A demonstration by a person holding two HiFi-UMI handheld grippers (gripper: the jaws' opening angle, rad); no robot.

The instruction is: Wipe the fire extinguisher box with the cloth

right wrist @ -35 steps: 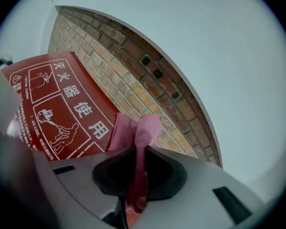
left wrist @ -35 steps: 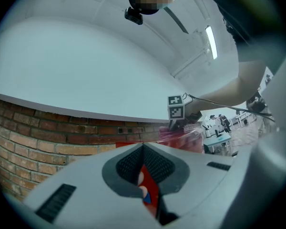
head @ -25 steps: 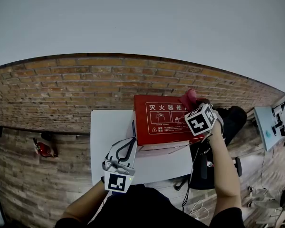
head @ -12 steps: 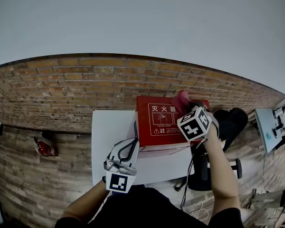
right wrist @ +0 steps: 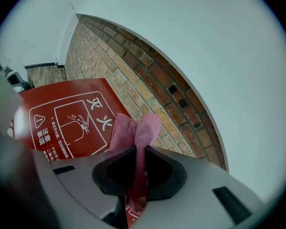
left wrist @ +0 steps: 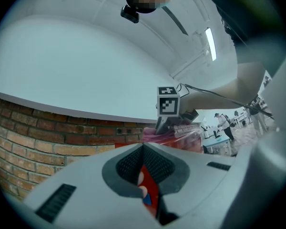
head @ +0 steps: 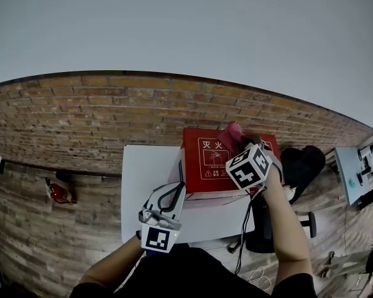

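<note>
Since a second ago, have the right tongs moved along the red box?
Yes: the right tongs, gripping the cloth, slid left across the box, covering more white lettering.

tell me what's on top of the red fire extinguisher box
A pink cloth, pinched in the right gripper, rests on the printed red top of the box. The print under the cloth is hidden.

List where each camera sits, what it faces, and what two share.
Head view: on the person's head, steeply down at the red fire extinguisher box; left gripper, right gripper, forearms show.
Left gripper view: on that gripper, facing brick wall; shut jaws show.
Right gripper view: on that gripper, down at the box; jaws pinch the pink cloth.
Shared by head and right gripper views: box, cloth.
</note>
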